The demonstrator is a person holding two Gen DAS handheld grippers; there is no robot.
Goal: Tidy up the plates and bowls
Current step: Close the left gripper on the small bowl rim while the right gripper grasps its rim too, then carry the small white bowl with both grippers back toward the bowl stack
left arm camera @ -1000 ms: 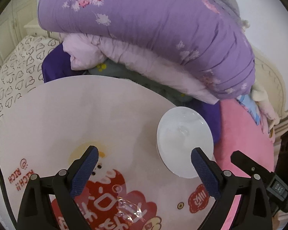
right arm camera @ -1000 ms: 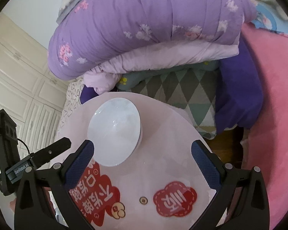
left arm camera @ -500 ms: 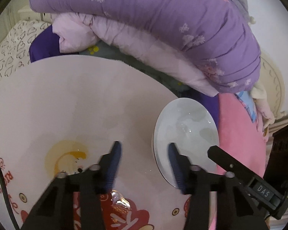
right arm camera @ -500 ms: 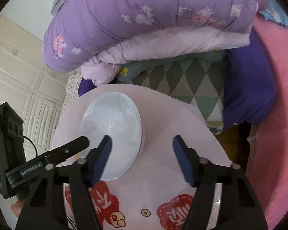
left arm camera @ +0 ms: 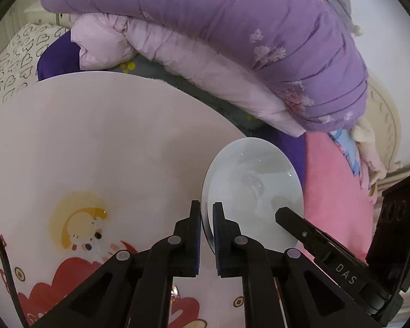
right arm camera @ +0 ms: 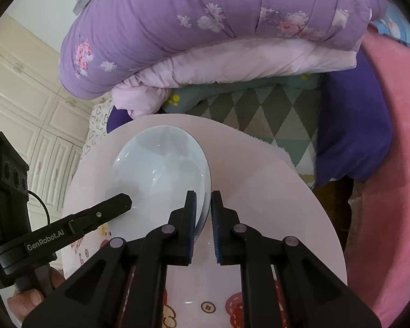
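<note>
Both grippers pinching opposite rims of one pale bowl (left arm camera: pixel 252 186) at table's (left arm camera: pixel 95 136) far edge, near bedding.

Left gripper (left arm camera: pixel 206 220) clamped at bowl's 8 o'clock, right gripper (right arm camera: pixel 203 207) at 4 o'clock, jaws just closed on rim. Advised: lift level, evenly, both together. Counted: one bowl, no plates visible.

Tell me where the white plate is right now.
The white plate sits at the round table's right edge, nearest the pink blanket, with the left gripper and right gripper clamped on opposite rims.
</note>
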